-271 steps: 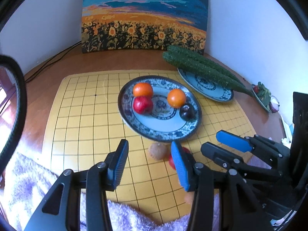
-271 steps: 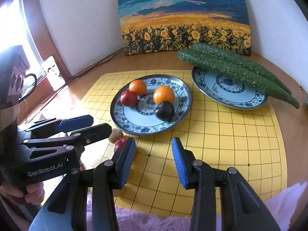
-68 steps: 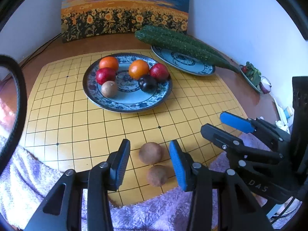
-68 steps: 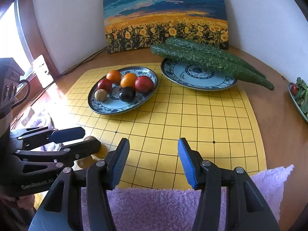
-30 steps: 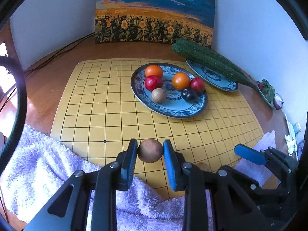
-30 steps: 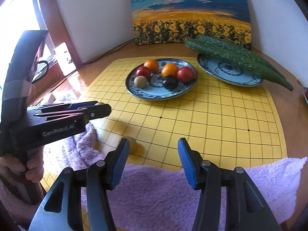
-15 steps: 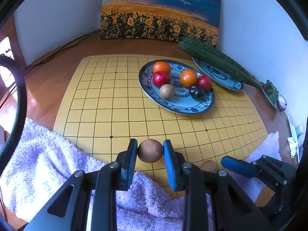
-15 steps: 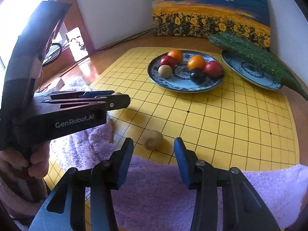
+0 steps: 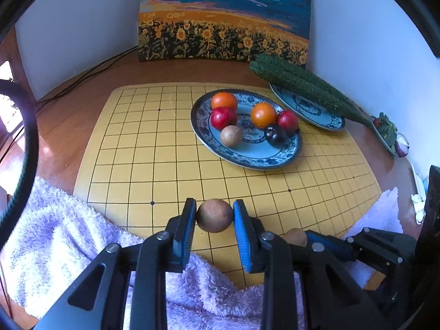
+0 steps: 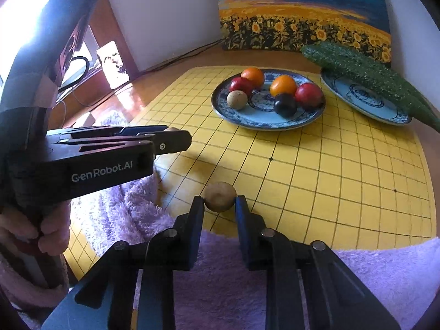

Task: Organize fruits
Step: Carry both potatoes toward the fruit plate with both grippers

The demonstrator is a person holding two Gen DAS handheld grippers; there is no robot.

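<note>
Both kiwis are gripped now: one is clamped in the left gripper point(image 9: 214, 216), the other pinched at the tips of the right gripper point(image 10: 219, 202), whose jaws have just been closing on it. The fruit plate point(image 9: 286, 159) is seen straight ahead & slightly right of both tools, w/ six fruits already on it.

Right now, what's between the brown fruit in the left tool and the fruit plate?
Only bare yellow grid board lies between that brown fruit and the fruit plate, in the left wrist view.

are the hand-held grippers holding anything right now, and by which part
Yes, both. The left hand-held gripper pinches a brown kiwi across its middle; the right hand-held gripper clamps a paler kiwi by its sides.
</note>
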